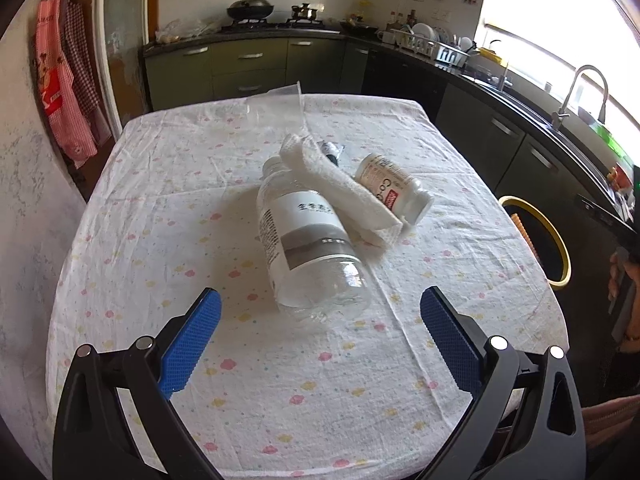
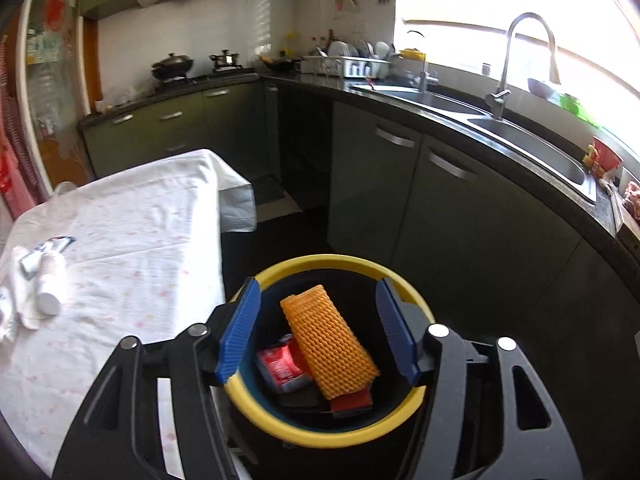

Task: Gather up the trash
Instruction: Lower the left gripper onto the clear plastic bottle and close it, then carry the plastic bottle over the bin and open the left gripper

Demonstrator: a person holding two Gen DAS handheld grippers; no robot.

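A clear plastic bottle (image 1: 308, 248) with a white label lies on the tablecloth just ahead of my open left gripper (image 1: 320, 304). A crumpled white tissue (image 1: 344, 192) leans across the bottle, and a small white pill bottle (image 1: 394, 188) lies to its right. A dark wrapper (image 1: 331, 151) shows behind the tissue. My right gripper (image 2: 318, 322) hovers open over a yellow-rimmed bin (image 2: 320, 434) beside the table. An orange foam net (image 2: 330, 346) lies loose in the bin on red packaging (image 2: 282, 364), between the fingers but untouched by them.
The table (image 1: 200, 360) wears a white flowered cloth. A clear plastic bag (image 1: 276, 108) lies at its far edge. Dark kitchen cabinets (image 2: 460, 216) and a sink with a tall faucet (image 2: 520, 60) run along the right. A person's hand (image 1: 624, 280) shows at the right edge.
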